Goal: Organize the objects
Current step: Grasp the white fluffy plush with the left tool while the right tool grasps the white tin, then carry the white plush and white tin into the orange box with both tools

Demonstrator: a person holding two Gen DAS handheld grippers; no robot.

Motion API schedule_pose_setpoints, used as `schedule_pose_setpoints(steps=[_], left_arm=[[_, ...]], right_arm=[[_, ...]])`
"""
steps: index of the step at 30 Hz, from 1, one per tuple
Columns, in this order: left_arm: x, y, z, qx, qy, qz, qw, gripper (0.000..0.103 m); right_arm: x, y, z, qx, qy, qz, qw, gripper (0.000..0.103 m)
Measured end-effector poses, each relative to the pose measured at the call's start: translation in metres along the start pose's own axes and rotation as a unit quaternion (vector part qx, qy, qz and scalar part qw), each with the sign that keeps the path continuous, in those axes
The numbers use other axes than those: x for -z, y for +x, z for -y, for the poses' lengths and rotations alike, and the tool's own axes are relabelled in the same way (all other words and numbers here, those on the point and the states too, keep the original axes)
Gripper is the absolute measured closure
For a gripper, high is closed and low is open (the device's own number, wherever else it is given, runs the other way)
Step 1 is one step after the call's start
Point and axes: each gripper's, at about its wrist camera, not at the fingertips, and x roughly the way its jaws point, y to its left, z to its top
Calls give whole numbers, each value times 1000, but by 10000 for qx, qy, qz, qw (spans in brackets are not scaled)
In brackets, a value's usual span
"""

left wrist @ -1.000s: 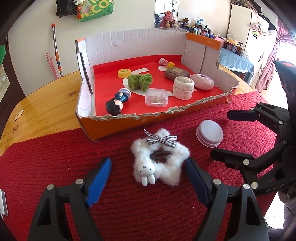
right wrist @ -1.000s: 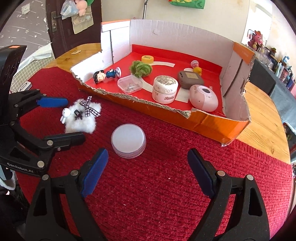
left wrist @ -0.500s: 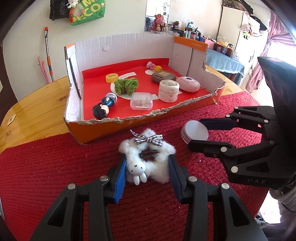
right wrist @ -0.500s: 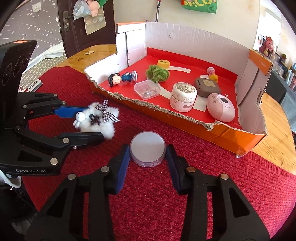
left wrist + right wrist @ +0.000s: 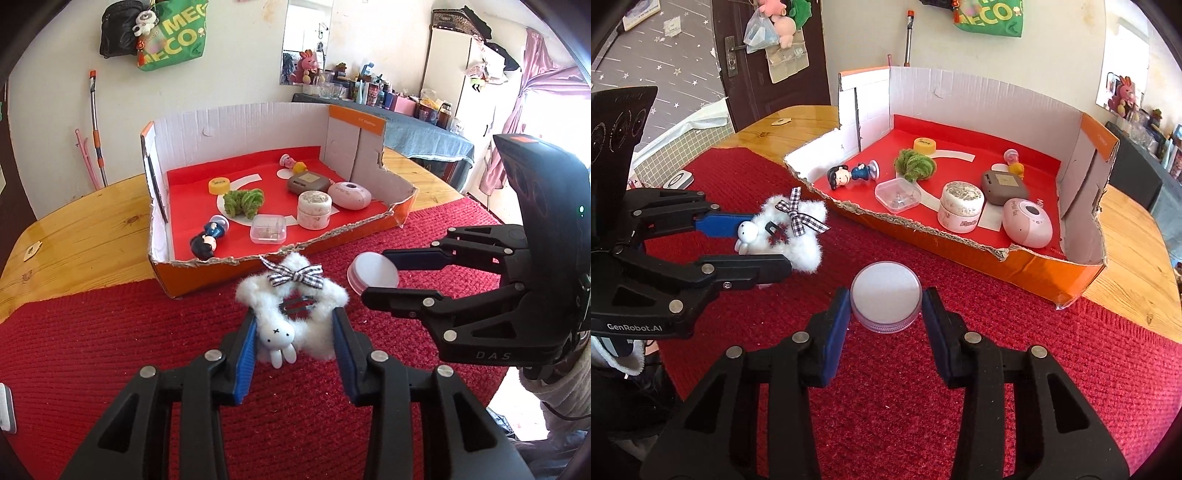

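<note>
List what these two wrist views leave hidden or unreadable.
- Right wrist view: the underside of the round tin faces the red mat; the right gripper flanks it, so whether it is lifted is unclear.
- Left wrist view: the fluffy star clip has its near edges behind the left gripper pads.
- Both views: contents of the clear box are too small; print on the jar is illegible.

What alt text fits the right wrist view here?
The right gripper is shut on a round white-lidded tin above a red knitted mat. Left of it, the left gripper clamps a fluffy white hair clip before a cardboard tray of trinkets.
</note>
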Motion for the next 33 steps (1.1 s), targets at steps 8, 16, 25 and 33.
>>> schedule_pose_setpoints(steps=[8, 16, 25, 33], left_arm=[[1, -5, -1, -6, -42, 27, 10000, 63], [-2, -8, -3, 40, -123, 62, 9999, 63], [-41, -12, -11, 147, -257, 223, 9993, 63], [-113, 29, -30, 150, -466, 1, 9988, 63]], right_arm=[[0, -8, -4, -37, -39, 66, 10000, 64], [-1, -9, -7, -57, -81, 54, 9999, 64], [-12, -17, -1, -78, -24, 138, 9999, 64], [-54, -18, 20, -7, -5, 229, 9997, 64]])
